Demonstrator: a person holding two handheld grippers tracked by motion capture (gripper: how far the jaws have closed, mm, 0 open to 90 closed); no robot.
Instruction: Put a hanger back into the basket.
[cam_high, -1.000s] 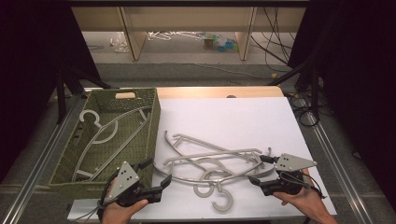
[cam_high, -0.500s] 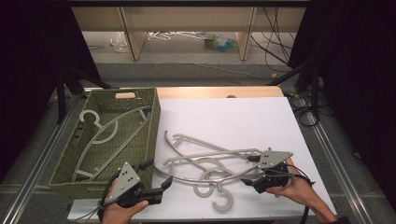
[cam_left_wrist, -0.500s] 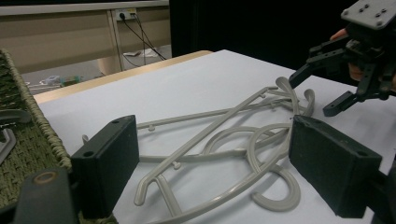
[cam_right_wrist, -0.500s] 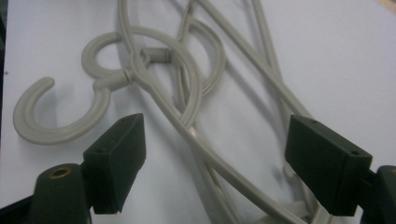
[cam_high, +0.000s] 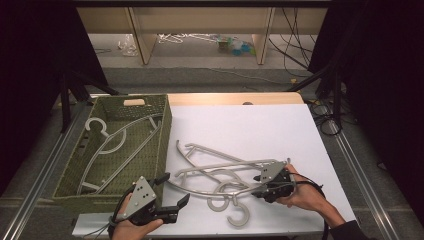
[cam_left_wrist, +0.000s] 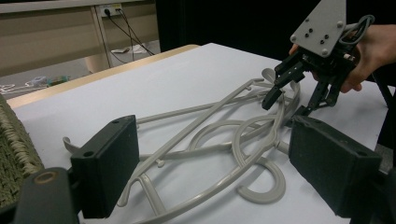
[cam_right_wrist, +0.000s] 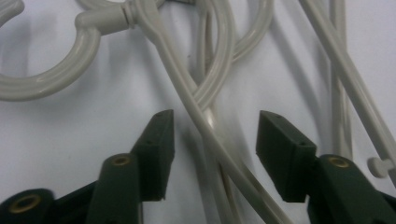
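Observation:
Several grey plastic hangers (cam_high: 220, 172) lie tangled on the white table (cam_high: 260, 130). My right gripper (cam_high: 257, 186) sits low at the pile's right side, pointing left. Its jaws (cam_right_wrist: 212, 149) have just been closing and now straddle two crossing hanger arms (cam_right_wrist: 205, 116), with a gap still on each side, so it is open. A hanger hook (cam_right_wrist: 56, 79) curls ahead on the left. My left gripper (cam_high: 174, 190) hovers at the front left of the pile, wide open with nothing gripped (cam_left_wrist: 212, 172). The left gripper view shows the right gripper (cam_left_wrist: 286, 106) over the hangers (cam_left_wrist: 219, 135).
A green woven basket (cam_high: 165, 135) stands at the table's left with a few hangers (cam_high: 107, 142) lying inside. Cables run along the floor at the right. The table's front edge is close under both hands.
The right gripper has moved left and down onto the pile's right side, and its jaws have narrowed around the hanger arms. The left gripper has stayed put.

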